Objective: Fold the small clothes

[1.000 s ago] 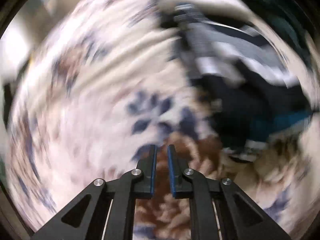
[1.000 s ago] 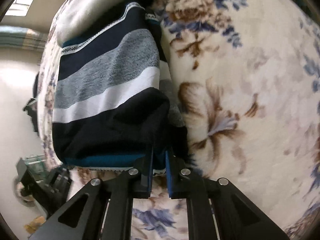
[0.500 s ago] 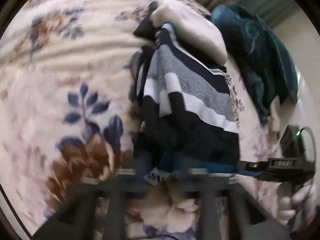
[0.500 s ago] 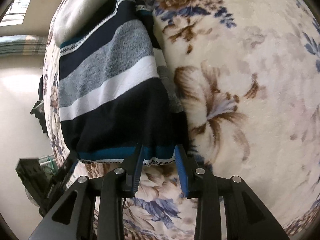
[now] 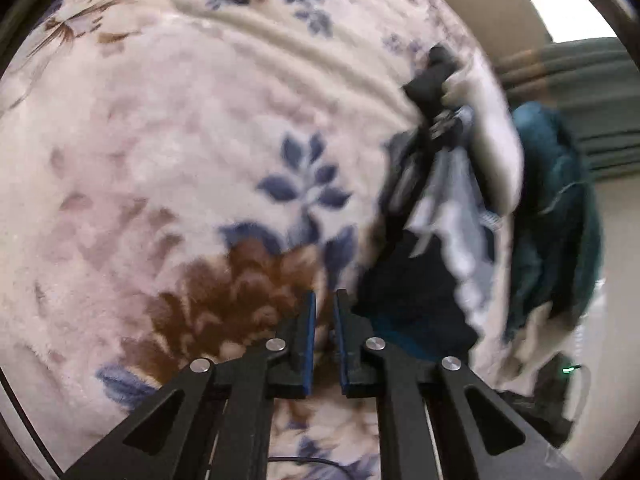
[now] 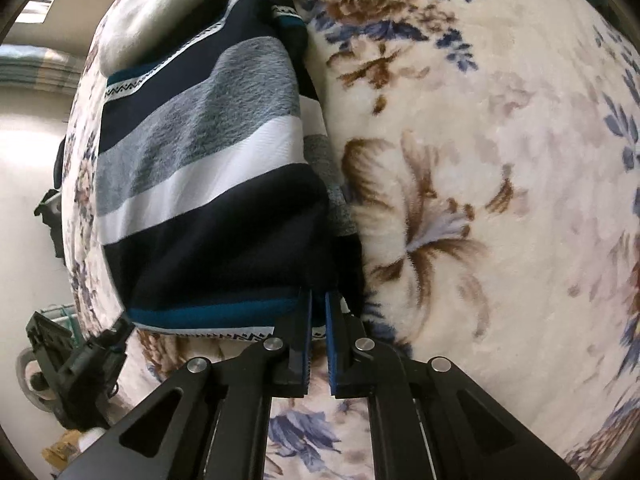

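Observation:
A folded striped garment (image 6: 208,168) with navy, grey and white bands and a teal hem lies on a floral blanket (image 6: 480,200). My right gripper (image 6: 318,312) sits at the hem's near right corner. Its jaws are closing, and the dark hem fabric is pinched between the blue pads. In the left wrist view the same garment (image 5: 416,280) is blurred at right. My left gripper (image 5: 324,320) hovers over a brown flower just left of the garment's edge. Its jaws are closing to a narrow slit, and only blanket shows between them.
A white cloth (image 5: 500,140) and a dark teal cloth (image 5: 560,220) lie beyond the striped garment. The white cloth (image 6: 160,8) also tops the right wrist view. A black device (image 6: 76,364) sits off the blanket's lower left edge. Pale floor lies past that edge.
The right jaws opened half a second ago and have closed again on the hem corner. The left view rolled and swung, so the garment now lies to the right of its fingers.

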